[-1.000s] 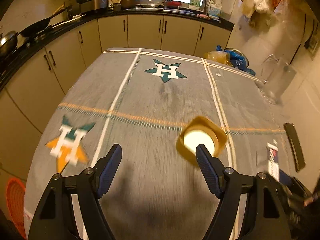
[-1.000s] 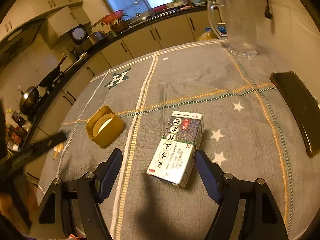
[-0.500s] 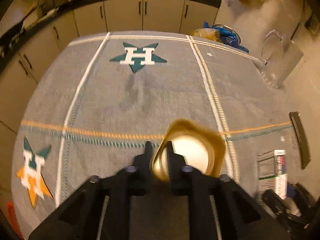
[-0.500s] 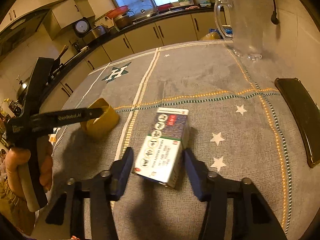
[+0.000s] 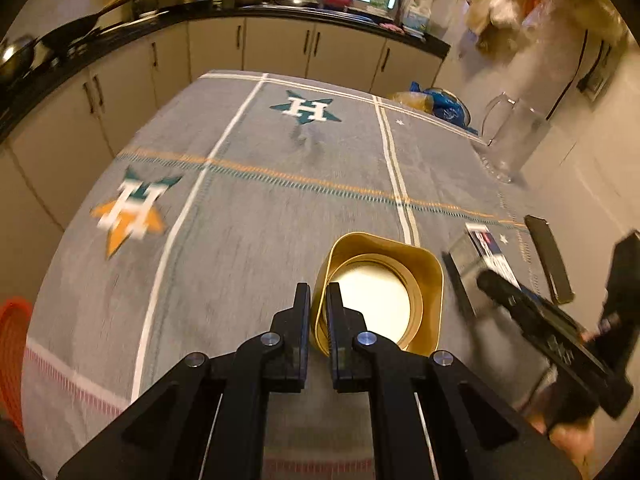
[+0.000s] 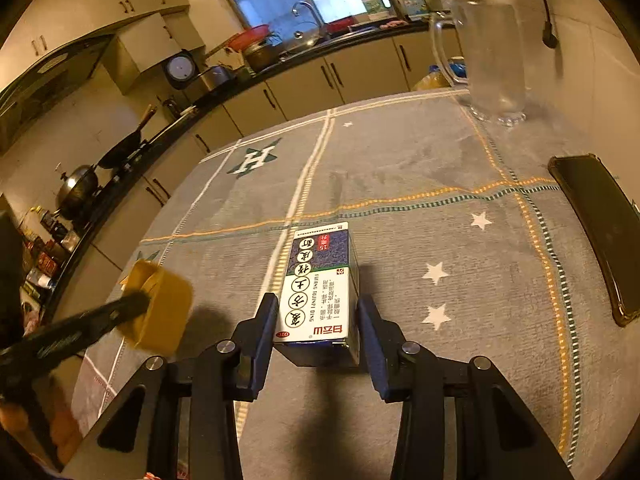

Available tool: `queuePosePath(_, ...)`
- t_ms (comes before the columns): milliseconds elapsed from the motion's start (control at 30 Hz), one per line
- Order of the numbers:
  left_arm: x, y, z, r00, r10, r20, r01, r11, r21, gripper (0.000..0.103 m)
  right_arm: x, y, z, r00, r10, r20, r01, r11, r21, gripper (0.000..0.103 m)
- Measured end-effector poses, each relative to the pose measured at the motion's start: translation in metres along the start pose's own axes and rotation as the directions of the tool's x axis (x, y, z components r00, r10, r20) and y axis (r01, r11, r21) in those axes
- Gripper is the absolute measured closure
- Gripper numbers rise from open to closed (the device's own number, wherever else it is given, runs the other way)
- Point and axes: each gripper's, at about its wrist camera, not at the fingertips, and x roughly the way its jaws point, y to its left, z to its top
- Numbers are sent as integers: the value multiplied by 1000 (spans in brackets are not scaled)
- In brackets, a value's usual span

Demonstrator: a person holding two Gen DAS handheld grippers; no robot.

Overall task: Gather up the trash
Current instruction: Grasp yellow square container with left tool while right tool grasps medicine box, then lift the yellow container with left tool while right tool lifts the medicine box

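Note:
My left gripper (image 5: 318, 298) is shut on the near wall of a gold square tin (image 5: 400, 272) with a cream inside, held just above the grey tablecloth; the tin also shows in the right wrist view (image 6: 160, 312). My right gripper (image 6: 318, 316) is shut on a white and blue medicine box (image 6: 318, 292) with Chinese print, one finger against each long side. The box also shows in the left wrist view (image 5: 486, 252) with the right gripper (image 5: 520, 304) around it.
A black phone (image 6: 596, 224) lies at the table's right edge. A clear glass pitcher (image 6: 490, 60) stands at the far right corner. Blue and yellow bags (image 5: 436, 104) lie beyond the far edge. An orange basket (image 5: 14, 352) sits low at the left. Kitchen counters surround the table.
My left gripper closed on the gold tin's wall and lifted it slightly. My right gripper closed around the medicine box, which turned to line up with the fingers.

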Motion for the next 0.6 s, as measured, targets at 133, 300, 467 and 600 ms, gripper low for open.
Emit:
queuePosePath(133, -21, 20, -37, 1000, 20, 18, -18, 996, -85, 95, -2, 9, -5, 1000, 7, 6, -7, 1000, -28, 59)
queuePosePath(300, -44, 49, -70, 994, 106, 36, -98, 979, -177, 95, -3, 16, -10, 1000, 5, 11, -4, 999, -44, 59)
queuePosePath(467, -73, 65, -82, 986, 141, 88, -120, 971, -206, 95, -7, 23, -18, 1000, 0, 13, 0, 999, -50, 59)
queuePosePath(600, -93, 74, -94, 982, 155, 111, -131, 971, -202, 95, -15, 23, -22, 999, 36, -29, -36, 999, 9, 59)
